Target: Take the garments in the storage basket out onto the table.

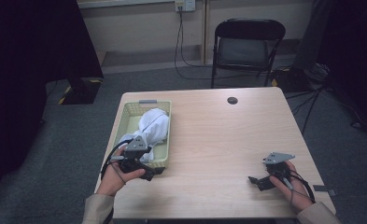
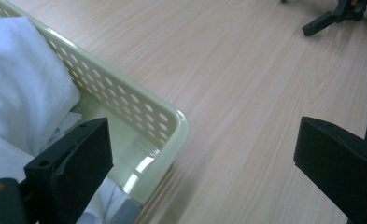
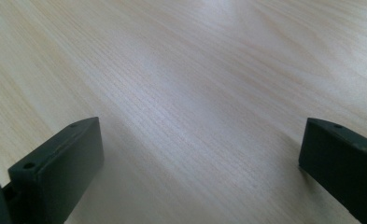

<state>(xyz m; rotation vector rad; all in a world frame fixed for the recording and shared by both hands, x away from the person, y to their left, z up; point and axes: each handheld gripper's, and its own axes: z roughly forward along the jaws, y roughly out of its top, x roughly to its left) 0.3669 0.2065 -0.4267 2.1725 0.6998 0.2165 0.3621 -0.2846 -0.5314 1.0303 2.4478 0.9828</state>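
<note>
White cloth in basket, left tool just beside (jaws apart)

Two black jaws of the right gripper are seen rising from the bottom corners of the right gripper view, set wide apart with nothing held between them. A small hole is seen near the tip of each jaw. Between and beyond them, the pale wood-grain surface of the desk is shown, its fine lines running diagonally. A soft shadow is cast on the desk beside each jaw.
</note>
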